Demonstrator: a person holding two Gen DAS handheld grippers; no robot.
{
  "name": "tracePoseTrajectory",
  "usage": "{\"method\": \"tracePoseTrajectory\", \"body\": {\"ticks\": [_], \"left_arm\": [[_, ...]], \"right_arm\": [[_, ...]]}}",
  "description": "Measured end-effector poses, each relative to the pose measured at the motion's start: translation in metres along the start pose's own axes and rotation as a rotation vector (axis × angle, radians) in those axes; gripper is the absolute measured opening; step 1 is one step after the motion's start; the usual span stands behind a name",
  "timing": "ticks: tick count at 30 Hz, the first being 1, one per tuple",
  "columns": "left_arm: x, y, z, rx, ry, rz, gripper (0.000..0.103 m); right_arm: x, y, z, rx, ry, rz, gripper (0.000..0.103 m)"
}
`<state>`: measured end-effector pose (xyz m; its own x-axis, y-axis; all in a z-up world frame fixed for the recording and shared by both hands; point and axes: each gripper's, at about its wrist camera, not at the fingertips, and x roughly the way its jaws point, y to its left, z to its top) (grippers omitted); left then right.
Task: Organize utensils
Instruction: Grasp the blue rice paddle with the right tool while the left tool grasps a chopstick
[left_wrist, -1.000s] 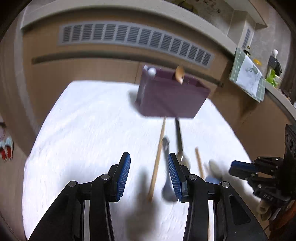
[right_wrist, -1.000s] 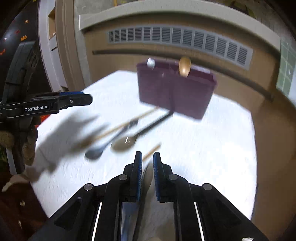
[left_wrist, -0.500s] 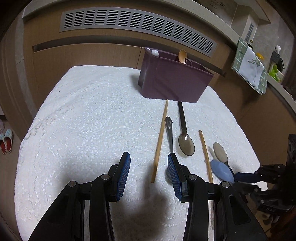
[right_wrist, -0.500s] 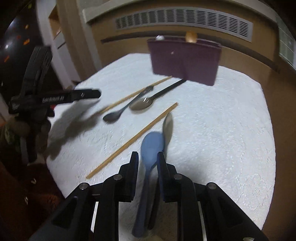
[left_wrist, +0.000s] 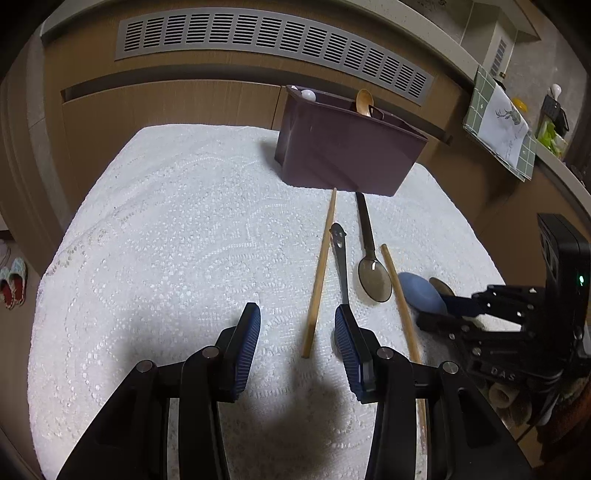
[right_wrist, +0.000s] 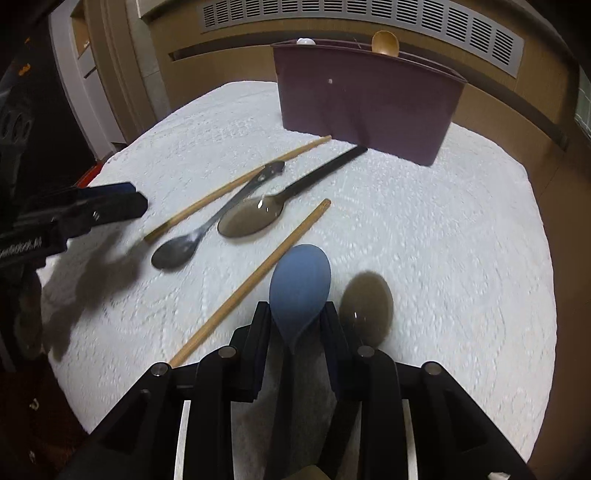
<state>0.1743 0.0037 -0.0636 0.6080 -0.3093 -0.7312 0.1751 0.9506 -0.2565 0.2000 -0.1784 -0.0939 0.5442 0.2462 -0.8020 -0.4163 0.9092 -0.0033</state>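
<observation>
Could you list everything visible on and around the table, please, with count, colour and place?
Utensil holder: one, dark purple, far side of the table.
Wooden spoon: one, tan, standing in the holder.
White-tipped utensil: one, in the holder's left end.
Chopsticks: two, wooden, lying apart on the cloth.
Dark grey spoon: one, between the chopsticks.
Black-handled spoon: one, brownish bowl, beside it.
Blue spoon: one, nearest, between the right gripper's fingers.
Brown spoon: one, right of the blue one.
Tablecloth: one, white lace.
Dish towel: one, green checked, on the counter edge.
Left gripper: open, empty.
Right gripper: jaws opening around the blue spoon.
</observation>
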Motion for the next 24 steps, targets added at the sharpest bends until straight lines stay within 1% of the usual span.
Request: {"method": "tracePoseTrajectory", "body": {"ticks": [6,11,13,14,18,20,22,24], "left_arm": [[0.002,0.000,0.000,0.005,0.006,-0.006,0.043],[0.002,0.001,0.000,0.003,0.008,-0.004,0.043],[0.002,0.001,0.000,0.002,0.007,-0.002,0.043],[0.002,0.001,0.000,0.002,0.007,-0.002,0.043],[0.002,0.001,0.001,0.002,0.006,-0.004,0.043],[0.002,0.000,0.001,0.005,0.004,-0.001,0.043],[0.001,0.000,0.002,0.014,0.000,0.007,0.043],[0.000,-0.002,0.002,0.025,-0.007,0.008,0.043]], "right_arm": [[0.011,-0.010,0.016,0.063,-0.006,0.028,0.026],[0.019,-0.014,0.026,0.084,-0.053,0.020,0.026],[0.022,-0.015,0.030,0.087,-0.058,0.032,0.030],[0.023,-0.016,0.032,0.089,-0.051,0.040,0.031],[0.027,-0.015,0.042,0.099,-0.005,0.064,0.042],[0.029,-0.009,0.046,0.048,0.012,0.035,0.041],[0.030,-0.005,0.047,0.021,-0.002,-0.016,0.032],[0.027,-0.007,0.045,0.025,-0.017,-0.023,0.032]]}}
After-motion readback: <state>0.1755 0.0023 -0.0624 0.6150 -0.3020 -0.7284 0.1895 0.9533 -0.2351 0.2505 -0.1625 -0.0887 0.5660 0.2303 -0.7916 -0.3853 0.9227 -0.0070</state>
